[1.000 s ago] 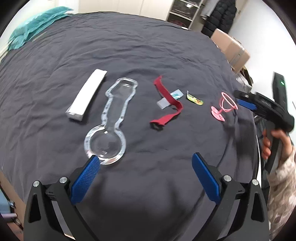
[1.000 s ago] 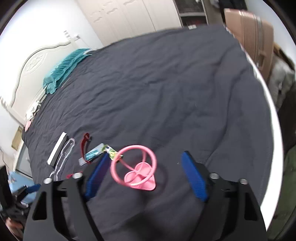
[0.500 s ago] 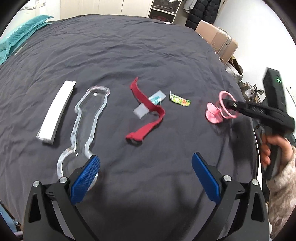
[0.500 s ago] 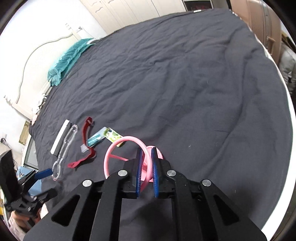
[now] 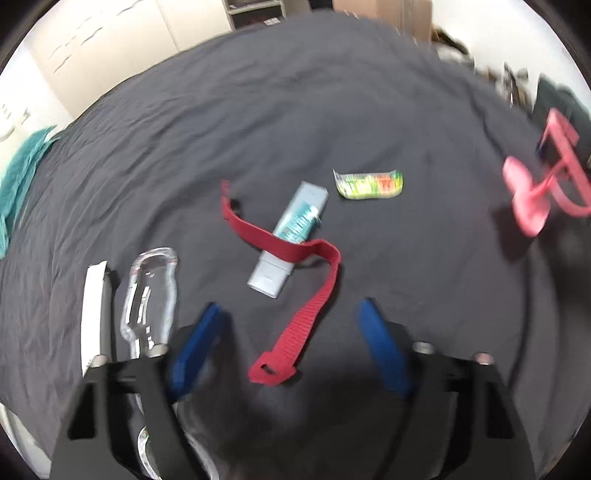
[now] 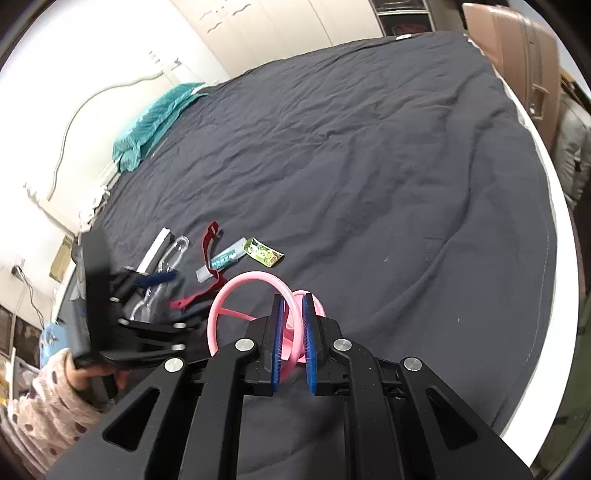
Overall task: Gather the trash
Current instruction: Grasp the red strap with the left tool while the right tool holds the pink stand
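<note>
On the dark grey bedspread (image 5: 295, 122) lie a red strap (image 5: 295, 291), a grey-teal wrapper (image 5: 291, 236) under it, a green-yellow wrapper (image 5: 369, 183), a clear plastic blister shell (image 5: 151, 295) and a white box (image 5: 94, 314). My left gripper (image 5: 291, 343) is open, low over the near end of the red strap. My right gripper (image 6: 291, 347) is shut on a pink ring toy (image 6: 240, 295) and holds it lifted; the toy also shows at the right edge of the left wrist view (image 5: 535, 192).
A teal pillow (image 6: 155, 122) lies at the head of the bed by the white headboard (image 6: 92, 99). A brown suitcase (image 6: 524, 62) stands beyond the far right bed edge. White wardrobes (image 6: 295, 22) line the back wall.
My left gripper has swung right and dropped down over the red strap. My right gripper, shut on the pink ring toy half a second ago, has lifted it off the bed.
</note>
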